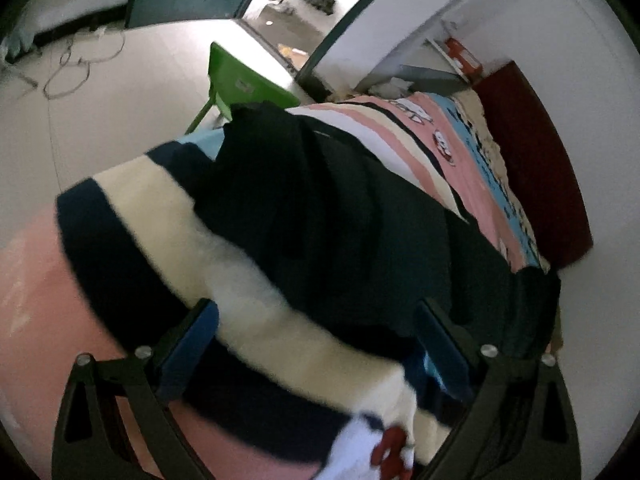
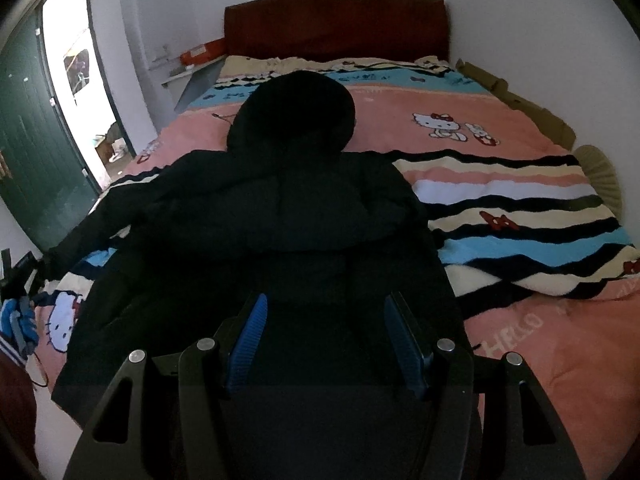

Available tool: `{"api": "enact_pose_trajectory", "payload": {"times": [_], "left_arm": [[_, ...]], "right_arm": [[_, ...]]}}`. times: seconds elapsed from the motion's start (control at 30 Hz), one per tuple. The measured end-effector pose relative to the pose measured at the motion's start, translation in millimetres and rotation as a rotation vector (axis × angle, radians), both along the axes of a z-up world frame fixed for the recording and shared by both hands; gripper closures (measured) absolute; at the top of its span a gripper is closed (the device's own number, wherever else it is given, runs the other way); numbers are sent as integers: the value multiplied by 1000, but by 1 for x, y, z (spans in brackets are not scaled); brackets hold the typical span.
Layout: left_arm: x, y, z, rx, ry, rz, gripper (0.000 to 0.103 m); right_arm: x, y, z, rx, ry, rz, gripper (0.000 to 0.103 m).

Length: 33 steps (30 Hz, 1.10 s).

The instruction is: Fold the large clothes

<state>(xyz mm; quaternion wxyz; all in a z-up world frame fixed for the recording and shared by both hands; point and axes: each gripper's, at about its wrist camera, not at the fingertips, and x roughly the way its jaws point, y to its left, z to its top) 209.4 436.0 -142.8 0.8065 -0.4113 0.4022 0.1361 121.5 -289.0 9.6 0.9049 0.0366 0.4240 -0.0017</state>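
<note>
Left hand-held gripper (image 1: 316, 344) has its blue-padded fingers spread, with nothing pinched between them; beneath the gap runs a cream and navy stripe of the blanket (image 1: 256, 280), and the edge of the black hooded jacket (image 1: 328, 200) lies just ahead of the fingertips and under the right-hand finger. Right hand-held gripper (image 2: 324, 344) is likewise spread wide, hovering over the lower part of the jacket (image 2: 288, 220), though whether its pads touch the cloth cannot be told.

Only the left wrist view shows the green plastic chair (image 1: 240, 84) beyond the bed's edge, loose cables (image 1: 76, 68) on the pale floor, and the open doorway ahead. Only the right wrist view shows the whole garment: it lies spread on the bed, back up, hood (image 2: 296, 112) pointing away toward the dark red headboard (image 2: 336, 24), one sleeve (image 2: 100, 220) stretched out to the left toward the bed's edge. That view also shows the Hello Kitty print (image 2: 440, 124) on the pink bedcover, ahead and to the right.

The jacket is puffy, quilted and very dark, its folds hard to make out in the dim light.
</note>
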Motion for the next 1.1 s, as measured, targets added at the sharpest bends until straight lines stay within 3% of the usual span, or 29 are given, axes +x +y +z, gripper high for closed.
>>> {"api": "enact_pose_trajectory", "payload": {"times": [0.1,0.33,0.5,0.6,0.83,1.1], "left_arm": [[12,7,-8,-16,-4,23,10],[31,27,-22,-64,-36,56,53],[40,29,-27,-59,-38,77,71],[41,26,-26,-65,-43,81,91],[39,7,8,29,-46,51,97],[30,-35,86,132,-133,-6,97]], "right_arm": [[4,-1,-3,-17,10,-16,43],[8,-7,-8,-48,24,-52,43],[9,-7,-10,-55,25,-53,43],[10,-7,-11,-60,22,-47,43],[1,-17,-9,-23,-2,-47,43],[-19,-27,7,-34,-67,-27,43]]}}
